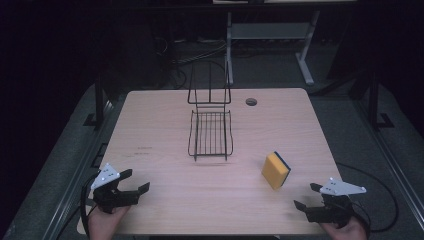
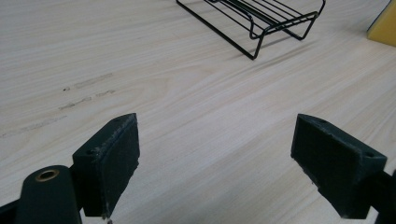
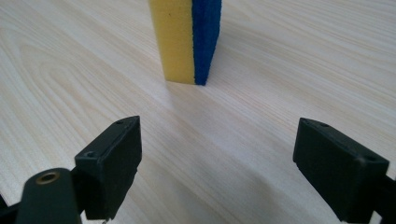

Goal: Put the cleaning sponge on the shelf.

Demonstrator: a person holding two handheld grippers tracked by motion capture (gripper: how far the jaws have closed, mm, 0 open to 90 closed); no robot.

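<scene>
A yellow sponge with a blue scouring side (image 1: 276, 170) stands on its edge on the right part of the wooden table (image 1: 165, 135). In the right gripper view the sponge (image 3: 186, 39) rises a short way ahead of the jaws. My right gripper (image 1: 307, 196) rests at the table's near right corner, open, nothing between its jaws (image 3: 217, 168). A black wire rack (image 1: 210, 131) with an upright wire back stands at the table's middle. My left gripper (image 1: 136, 181) lies at the near left corner, open and empty (image 2: 215, 163), with the rack (image 2: 261, 21) farther ahead.
A round cable hole (image 1: 251, 102) sits in the tabletop behind the rack. A white desk frame (image 1: 270, 37) and cables lie on the dark floor beyond the table. The sponge's corner (image 2: 385, 23) shows at the right edge of the left gripper view.
</scene>
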